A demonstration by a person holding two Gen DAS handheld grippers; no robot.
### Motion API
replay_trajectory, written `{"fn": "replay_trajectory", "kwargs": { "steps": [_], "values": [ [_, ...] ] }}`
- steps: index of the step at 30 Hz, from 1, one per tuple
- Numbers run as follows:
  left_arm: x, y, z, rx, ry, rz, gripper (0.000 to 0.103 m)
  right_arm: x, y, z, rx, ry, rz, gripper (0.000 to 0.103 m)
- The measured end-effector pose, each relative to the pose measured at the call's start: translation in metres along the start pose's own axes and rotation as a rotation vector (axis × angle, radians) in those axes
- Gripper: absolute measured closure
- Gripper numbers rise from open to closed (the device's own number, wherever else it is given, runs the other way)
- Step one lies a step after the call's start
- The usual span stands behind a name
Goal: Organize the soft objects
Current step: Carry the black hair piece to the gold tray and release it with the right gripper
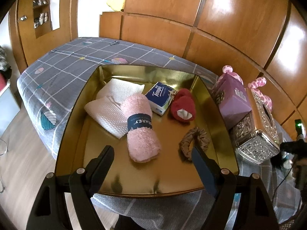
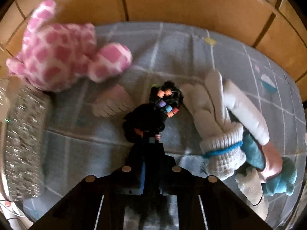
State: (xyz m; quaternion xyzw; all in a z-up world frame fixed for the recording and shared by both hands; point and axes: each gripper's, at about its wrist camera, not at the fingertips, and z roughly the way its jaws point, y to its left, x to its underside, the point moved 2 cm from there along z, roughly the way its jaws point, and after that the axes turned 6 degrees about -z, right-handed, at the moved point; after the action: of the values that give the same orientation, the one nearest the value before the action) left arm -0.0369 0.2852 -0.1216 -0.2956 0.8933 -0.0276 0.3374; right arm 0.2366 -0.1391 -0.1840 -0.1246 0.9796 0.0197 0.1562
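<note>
I see my left tongs spread wide, hovering over the near edge of the gold tray on the bed. In the tray, left to right: white cloth, pink rolled towel with its long axis running near to far, tissue pack, red slipper, brown scrunchie. My right tongs are pinching a black beaded scrunchie above the bed, white gloves to its right.
</note>
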Motion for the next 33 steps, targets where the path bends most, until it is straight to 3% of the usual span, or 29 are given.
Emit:
{"fn": "replay_trajectory", "kwargs": {
  "steps": [11, 16, 19, 25, 28, 33],
  "values": [
    [-0.007, 0.01, -0.007, -0.001, -0.028, -0.018, 0.02, -0.071, 0.039, -0.107, -0.124, -0.299, 0.032, 0.096],
    [-0.008, 0.013, -0.011, -0.007, -0.036, -0.024, 0.02, -0.113, 0.089, -0.136, -0.14, -0.384, -0.036, 0.095],
    [-0.009, 0.015, -0.014, -0.018, -0.047, -0.019, 0.02, -0.121, 0.131, -0.15, -0.161, -0.422, -0.095, 0.095],
    [-0.01, 0.019, -0.019, -0.033, -0.061, -0.018, 0.02, -0.126, 0.238, -0.152, -0.301, -0.426, -0.29, 0.095],
    [-0.011, 0.019, -0.02, -0.04, -0.073, -0.014, 0.02, -0.106, 0.288, -0.143, -0.352, -0.394, -0.397, 0.095],
    [-0.011, 0.021, -0.022, -0.056, -0.087, -0.011, 0.02, -0.052, 0.35, -0.107, -0.401, -0.27, -0.537, 0.095]
  ]
}}
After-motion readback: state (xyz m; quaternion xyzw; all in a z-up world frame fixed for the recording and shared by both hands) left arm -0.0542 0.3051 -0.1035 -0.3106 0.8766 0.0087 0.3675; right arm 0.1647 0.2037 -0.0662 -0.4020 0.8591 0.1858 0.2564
